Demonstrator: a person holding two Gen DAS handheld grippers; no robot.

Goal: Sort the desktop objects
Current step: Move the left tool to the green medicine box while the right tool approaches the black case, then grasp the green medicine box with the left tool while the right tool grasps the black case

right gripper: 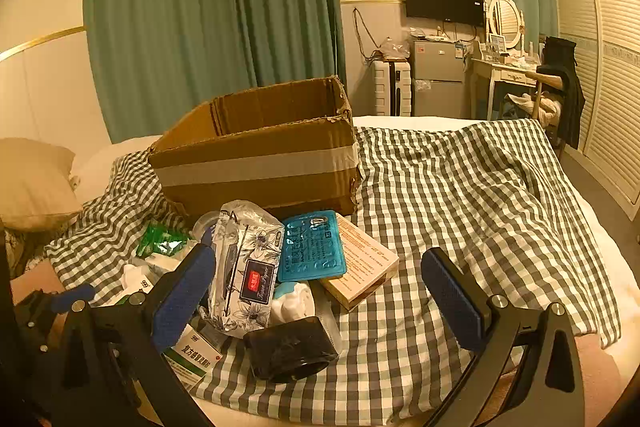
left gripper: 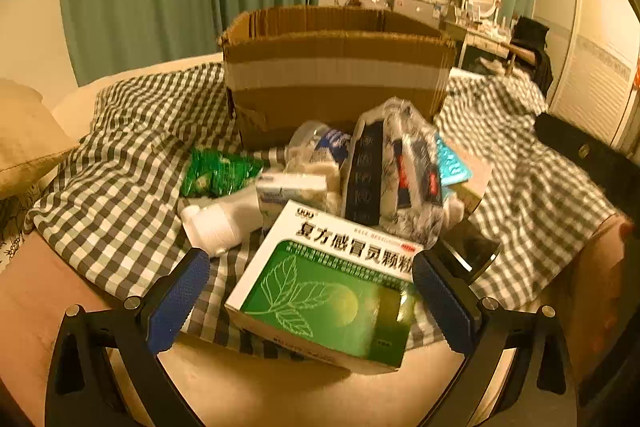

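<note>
The left gripper (left gripper: 310, 267) is standing with its jaws spread wide, its blue pads (left gripper: 176, 303) flanking a green-and-white medicine box (left gripper: 324, 291) without pressing on it; the box is lying tilted on the checked cloth (left gripper: 132, 187), and the right pad is sitting just beside the box's corner at 3 o'clock. At 10 o'clock from the box a white plastic bottle (left gripper: 222, 223) is lying on its side. At 12 o'clock a small white carton (left gripper: 290, 193) is resting against the pile, with a green foil packet (left gripper: 218, 173) at 10 o'clock of that. A pack of tissues in floral wrap (left gripper: 394, 179) is leaning at 1 o'clock from the box, and a teal blister pack (left gripper: 452, 163) is peeking out at 3 o'clock of the tissues. Behind everything, at 12 o'clock, an open cardboard box (left gripper: 336, 75) banded with tape is sitting on the bed.

The right gripper (right gripper: 316, 279) is likewise holding its jaws spread, gripping nothing. Between them, in the right wrist view, the tissue pack is lying at 11 o'clock and a black roll (right gripper: 292, 347) at 6 o'clock, with a crumpled white cloth (right gripper: 292, 301) touching both. The blister pack is overlapping a tan carton (right gripper: 360, 263) at 12 o'clock.
</note>
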